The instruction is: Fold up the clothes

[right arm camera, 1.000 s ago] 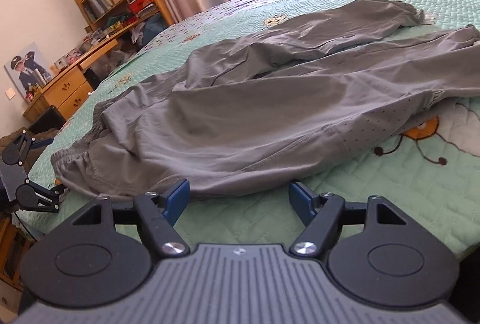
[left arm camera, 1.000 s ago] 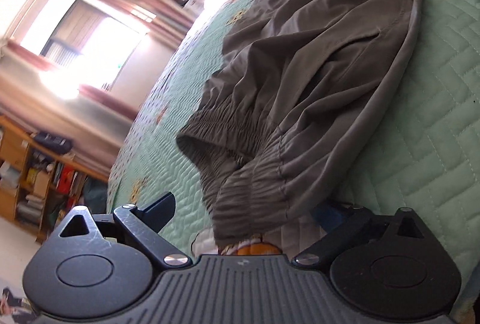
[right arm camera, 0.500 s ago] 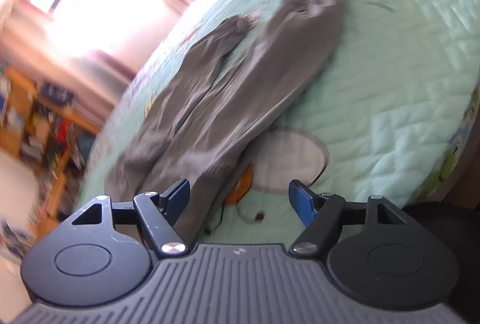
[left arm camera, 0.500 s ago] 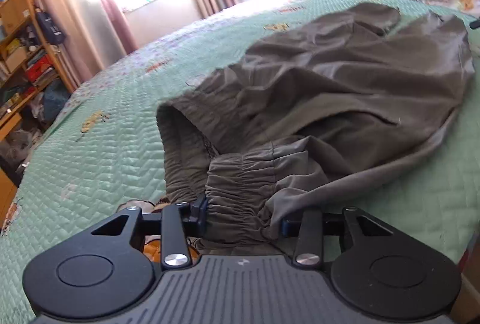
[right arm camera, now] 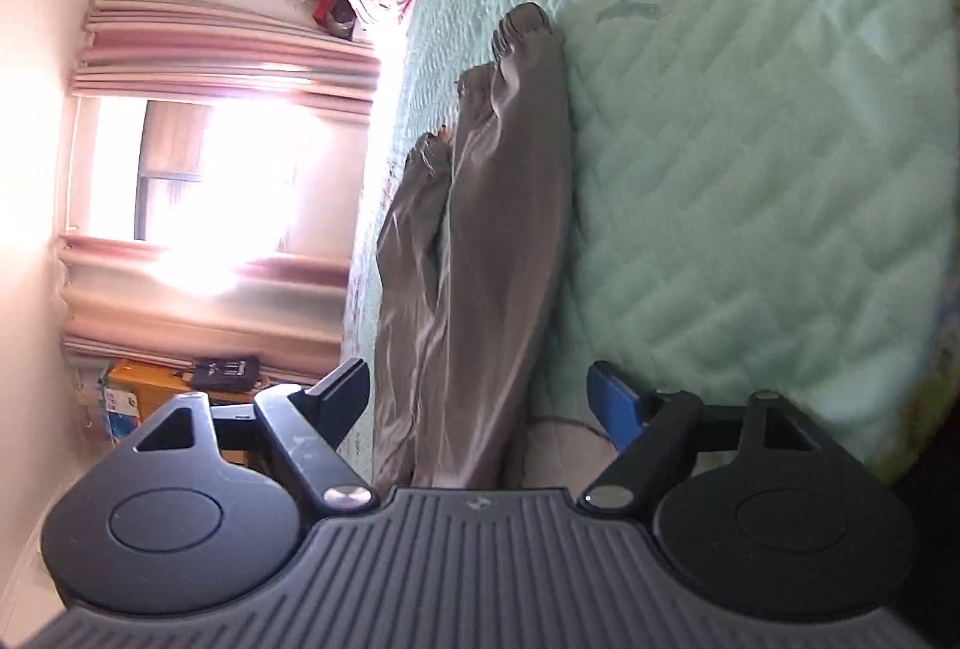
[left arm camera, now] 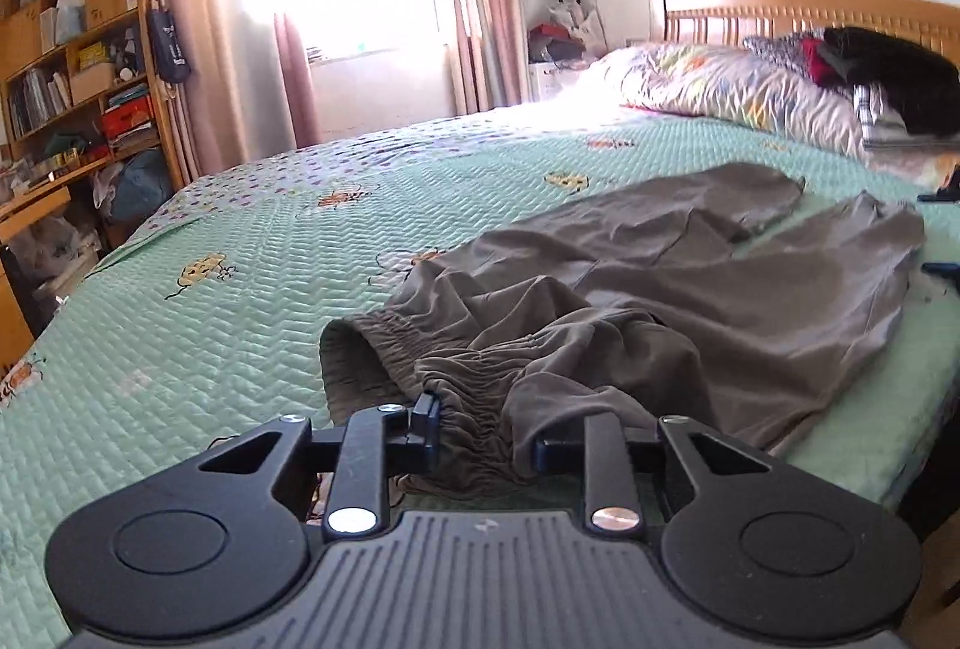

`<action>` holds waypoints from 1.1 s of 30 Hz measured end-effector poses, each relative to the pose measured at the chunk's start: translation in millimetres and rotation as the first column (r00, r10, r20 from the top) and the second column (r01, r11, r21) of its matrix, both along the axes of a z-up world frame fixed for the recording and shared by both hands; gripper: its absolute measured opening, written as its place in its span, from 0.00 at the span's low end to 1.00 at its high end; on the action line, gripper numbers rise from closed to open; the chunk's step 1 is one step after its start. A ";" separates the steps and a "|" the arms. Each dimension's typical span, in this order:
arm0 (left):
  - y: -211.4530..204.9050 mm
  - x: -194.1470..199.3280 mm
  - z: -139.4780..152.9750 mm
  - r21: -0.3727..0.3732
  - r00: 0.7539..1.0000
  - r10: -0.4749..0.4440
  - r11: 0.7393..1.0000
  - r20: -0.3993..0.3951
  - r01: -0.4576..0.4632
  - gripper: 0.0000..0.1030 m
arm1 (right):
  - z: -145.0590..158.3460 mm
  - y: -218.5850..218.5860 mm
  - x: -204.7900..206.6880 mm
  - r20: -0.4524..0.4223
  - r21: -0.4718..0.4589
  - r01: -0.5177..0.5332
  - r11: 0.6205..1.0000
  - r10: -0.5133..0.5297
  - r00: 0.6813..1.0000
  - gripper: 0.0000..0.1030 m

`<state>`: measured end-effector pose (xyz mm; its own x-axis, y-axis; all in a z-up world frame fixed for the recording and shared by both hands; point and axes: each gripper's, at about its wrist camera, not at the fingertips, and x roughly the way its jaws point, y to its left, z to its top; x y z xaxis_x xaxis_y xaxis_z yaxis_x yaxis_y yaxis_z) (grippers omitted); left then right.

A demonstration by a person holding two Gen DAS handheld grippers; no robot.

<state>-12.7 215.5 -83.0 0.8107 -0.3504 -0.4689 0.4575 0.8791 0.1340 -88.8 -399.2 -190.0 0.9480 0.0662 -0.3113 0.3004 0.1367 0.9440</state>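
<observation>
Now left gripper [left arm camera: 486, 436] closing on trousers' waistband [left arm camera: 468, 397].

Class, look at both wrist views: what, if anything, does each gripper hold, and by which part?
The left gripper is closing on the grey trousers at the elastic waistband. The right gripper, opening, holds nothing.

Left wrist view: trousers [left arm camera: 690, 289] lie on the quilt [left arm camera: 240, 289], lower right. Pillows [left arm camera: 720, 90] sit behind them, upper right. Bookshelf [left arm camera: 72, 66] stands at far left.
</observation>
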 end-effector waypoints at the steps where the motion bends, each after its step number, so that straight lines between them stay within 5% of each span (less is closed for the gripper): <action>1: -0.6 -1.3 1.5 -0.008 1.000 0.013 1.000 0.007 -0.013 0.28 | 1.4 -0.3 7.9 0.005 -0.017 -0.004 1.000 0.004 1.000 0.79; 5: 1.2 -4.0 8.8 -0.066 0.997 0.072 0.995 0.028 -0.070 0.28 | 8.6 -9.6 38.8 -0.012 -0.080 -0.035 0.996 0.034 0.999 0.68; 6: 3.4 -3.5 10.5 -0.090 0.995 0.094 0.992 0.031 -0.091 0.28 | 9.1 -14.3 45.7 -0.025 -0.088 -0.037 0.995 0.035 0.999 0.46; 7: 4.9 -2.8 12.0 -0.109 0.993 0.110 0.988 0.032 -0.106 0.28 | 7.4 -17.8 51.5 -0.046 -0.086 -0.039 0.996 0.035 0.998 0.10; 8: 6.4 -2.2 13.5 -0.128 0.991 0.126 0.984 0.034 -0.121 0.28 | 4.8 -20.5 56.6 -0.072 -0.078 -0.042 0.996 0.037 0.997 0.04; 15: 1.6 -14.5 37.5 -0.130 0.984 0.142 0.983 0.109 -0.127 0.29 | 43.3 -17.2 46.0 0.045 -0.170 -0.032 0.985 0.040 0.998 0.03; 20: -9.8 -48.6 120.9 -0.170 0.943 0.136 0.982 0.302 -0.088 0.30 | 125.5 -37.5 26.1 0.210 -0.237 0.020 0.971 0.031 0.977 0.03; 26: -32.1 -91.4 223.4 -0.139 0.894 0.098 0.989 0.438 -0.040 0.33 | 224.5 -64.5 -36.7 0.461 -0.259 0.138 0.956 -0.004 0.887 0.03; 30: -48.0 -110.1 252.9 -0.092 0.880 0.076 0.995 0.468 -0.037 0.35 | 282.1 -77.8 -65.5 0.564 -0.277 0.154 0.948 0.031 0.826 0.03; 33: -48.0 -108.1 259.7 -0.097 0.882 0.089 0.994 0.462 -0.050 0.36 | 318.4 -80.3 -56.6 0.563 -0.315 0.119 0.942 0.085 0.822 0.03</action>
<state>-120.8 167.4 176.7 0.9523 -0.3052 -0.0044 0.2970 0.9230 0.2445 -145.4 -479.5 128.4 0.9605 0.0415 0.2752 -0.2626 0.4617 0.8472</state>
